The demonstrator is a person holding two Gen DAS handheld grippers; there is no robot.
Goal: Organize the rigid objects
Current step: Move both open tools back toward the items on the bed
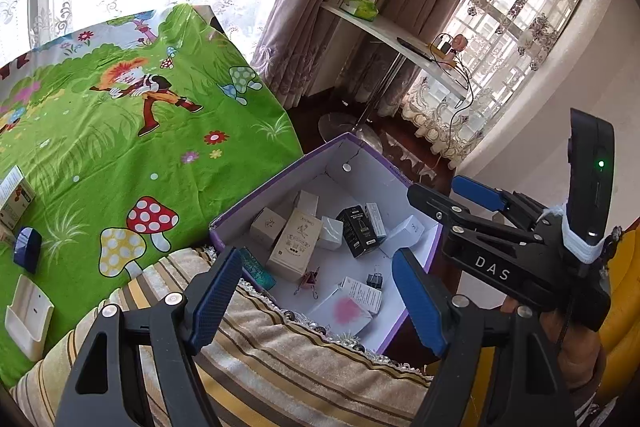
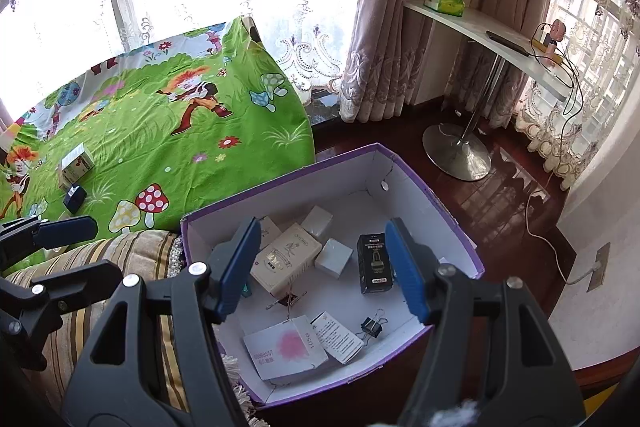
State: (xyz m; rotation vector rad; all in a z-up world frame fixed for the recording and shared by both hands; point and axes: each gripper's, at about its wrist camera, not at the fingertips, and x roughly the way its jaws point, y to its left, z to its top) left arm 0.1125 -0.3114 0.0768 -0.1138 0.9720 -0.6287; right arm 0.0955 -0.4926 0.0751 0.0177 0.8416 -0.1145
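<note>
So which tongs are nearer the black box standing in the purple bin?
Right. The right tongs hang open just above the bin, the black box framed between their fingers. The left tongs are open too, back over the striped cushion at the bin's near-left corner.

Both grippers [image 1: 320,295] [image 2: 320,267] are black frames with blue ribbed pads [image 1: 420,303] and silver screws (one lettered "DAS").

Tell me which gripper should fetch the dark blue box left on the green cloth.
Left, probably. The left gripper is open and empty, on the cloth side, with the dark blue box on its left. The right gripper, also open, hangs over the purple bin, farther away.
</note>
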